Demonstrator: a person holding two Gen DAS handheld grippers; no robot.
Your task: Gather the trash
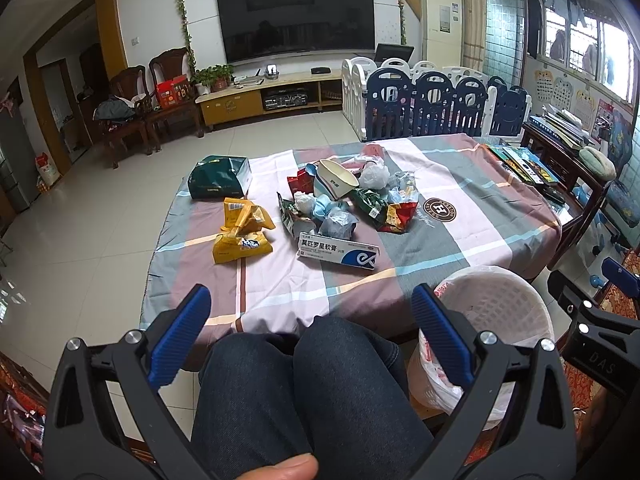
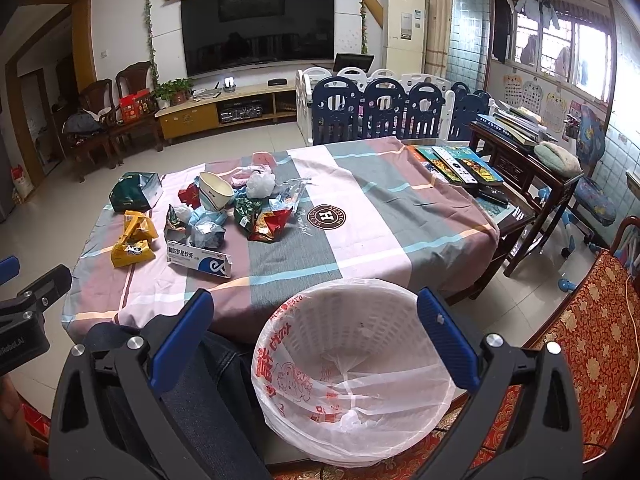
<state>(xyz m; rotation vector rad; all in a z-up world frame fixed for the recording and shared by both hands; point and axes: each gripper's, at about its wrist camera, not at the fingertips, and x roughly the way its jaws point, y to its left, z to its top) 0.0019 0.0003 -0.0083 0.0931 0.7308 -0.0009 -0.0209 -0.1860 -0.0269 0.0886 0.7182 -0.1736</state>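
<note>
Gaping empty, both ribbed blue tongs, left (image 1: 310,334) and right (image 2: 314,340), above crinkled foil wrappers (image 1: 390,210) (lattice plastic bin (image 2: 352,372) bag-lined)

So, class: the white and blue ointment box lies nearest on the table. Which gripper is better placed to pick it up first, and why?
Left, probably. The left gripper, open and empty, points at the ointment box straight ahead. The right gripper, also open, hangs over the lined bin, with the box off to its left.

Two handheld grippers, left gripper (image 1: 311,334) and right gripper (image 2: 314,338), each with a black plastic frame, silver round screws and ribbed blue fingers (image 1: 180,334). The person wears dark blue denim trousers (image 1: 304,392).
</note>
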